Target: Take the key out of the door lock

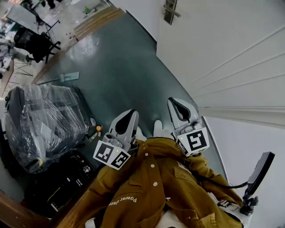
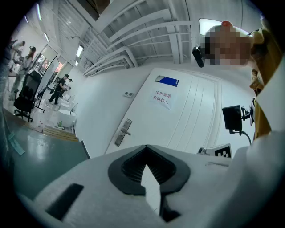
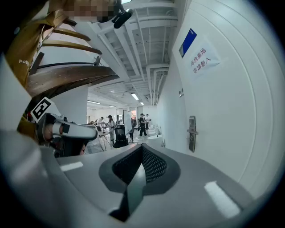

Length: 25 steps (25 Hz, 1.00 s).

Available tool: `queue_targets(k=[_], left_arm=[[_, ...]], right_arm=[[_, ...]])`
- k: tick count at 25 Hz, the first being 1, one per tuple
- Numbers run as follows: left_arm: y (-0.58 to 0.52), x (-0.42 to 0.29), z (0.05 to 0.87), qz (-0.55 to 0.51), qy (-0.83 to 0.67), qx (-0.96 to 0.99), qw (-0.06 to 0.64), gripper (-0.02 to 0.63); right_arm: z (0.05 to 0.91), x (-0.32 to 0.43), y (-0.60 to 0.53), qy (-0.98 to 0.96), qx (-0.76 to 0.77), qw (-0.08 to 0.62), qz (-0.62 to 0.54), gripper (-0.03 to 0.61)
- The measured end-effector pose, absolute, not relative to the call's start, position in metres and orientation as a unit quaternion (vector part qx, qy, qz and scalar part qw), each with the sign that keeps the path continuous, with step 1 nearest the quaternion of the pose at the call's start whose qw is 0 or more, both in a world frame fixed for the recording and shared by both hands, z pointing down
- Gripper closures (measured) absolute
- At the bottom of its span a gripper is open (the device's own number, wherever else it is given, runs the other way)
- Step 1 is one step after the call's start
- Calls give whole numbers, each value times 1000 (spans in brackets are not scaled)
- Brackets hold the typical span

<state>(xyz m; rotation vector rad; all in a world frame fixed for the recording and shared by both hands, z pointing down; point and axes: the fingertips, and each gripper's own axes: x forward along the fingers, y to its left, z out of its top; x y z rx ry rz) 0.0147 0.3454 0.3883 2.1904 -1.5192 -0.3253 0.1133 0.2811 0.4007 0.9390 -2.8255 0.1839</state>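
The white door (image 1: 222, 49) fills the right of the head view. Its metal lock plate with lever handle (image 1: 169, 11) sits far up the frame, well beyond both grippers. I cannot make out a key on it in any view. My left gripper (image 1: 132, 113) and right gripper (image 1: 173, 102) are held side by side over the green floor, close to my brown jacket, both shut with nothing between the jaws. The left gripper (image 2: 146, 147) faces the lock plate (image 2: 122, 132) from a distance. From the right gripper (image 3: 142, 147), the lock plate (image 3: 192, 133) lies off to the right.
A plastic-wrapped suitcase (image 1: 42, 120) and a black case (image 1: 67, 178) stand on the floor at the left. A small black screen on a stalk (image 1: 260, 171) hangs at my right. A paper sign (image 2: 163, 97) is on the door. People and an office chair (image 1: 38, 44) are far down the hall.
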Motion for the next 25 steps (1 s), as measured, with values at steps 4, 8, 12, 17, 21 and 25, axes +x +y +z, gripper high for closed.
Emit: queue_targets(k=[4, 8, 12, 17, 21, 25], left_arm=[[347, 10, 388, -118, -549, 795, 232, 616], [350, 8, 388, -117, -545, 797, 233, 615], [352, 6, 390, -119, -542, 798, 233, 615], [351, 10, 392, -118, -538, 801, 236, 615], [339, 21, 394, -119, -536, 800, 241, 616], [342, 34, 396, -122, -535, 797, 252, 615]], right_arm=[[398, 108, 284, -944, 315, 80, 64, 572], [398, 105, 287, -943, 318, 79, 63, 573], [398, 103, 290, -943, 318, 80, 60, 574], [396, 99, 294, -948, 304, 70, 60, 571], [395, 116, 280, -943, 320, 63, 63, 571], [401, 131, 276, -941, 323, 62, 76, 571]])
